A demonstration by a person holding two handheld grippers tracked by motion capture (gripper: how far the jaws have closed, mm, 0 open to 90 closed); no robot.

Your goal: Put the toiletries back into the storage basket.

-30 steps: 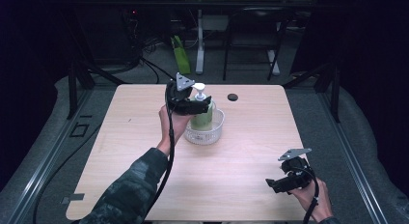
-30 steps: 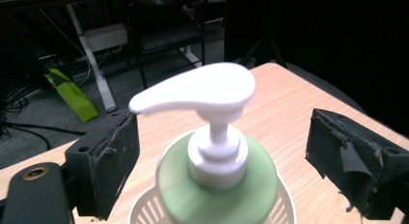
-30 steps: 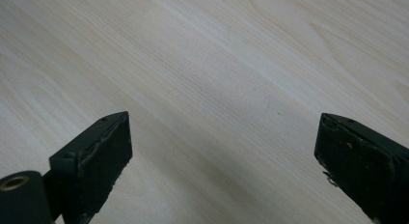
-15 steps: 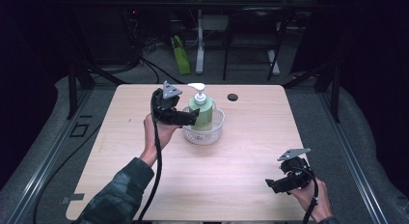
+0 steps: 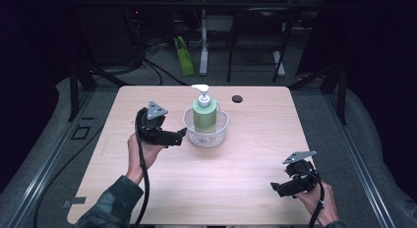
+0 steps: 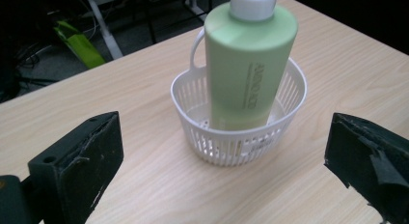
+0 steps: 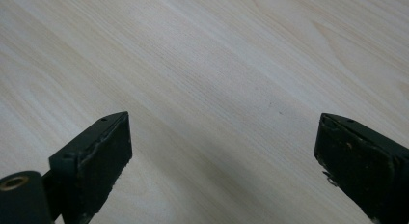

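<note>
Both tongs are seen with their jaws spread wide and nothing pinched between them. After the tongs, things are told from big to small. A big wooden surface (image 5: 236, 164) is seen under everything. On it, a bit behind the middle, a white basket (image 5: 206, 133) with slits in its wall is set. A green bottle (image 5: 204, 115) with a white pump top (image 5: 201, 93) is stood upright inside the basket, and its bottom is seen through the slits in the left gripper view. The left tongs (image 5: 178, 136) are held just beside the basket, on its left side in the high view, and are pointed at it. Its jaws have just been opening, and the bottle (image 6: 248, 60) and basket (image 6: 239, 120) are seen ahead of them, not between them. The right tongs (image 5: 275, 187) are held low near the front right corner of the surface, well apart from the basket. A small black round thing (image 5: 238, 98) is seen lying behind the basket, near the far edge.
</note>
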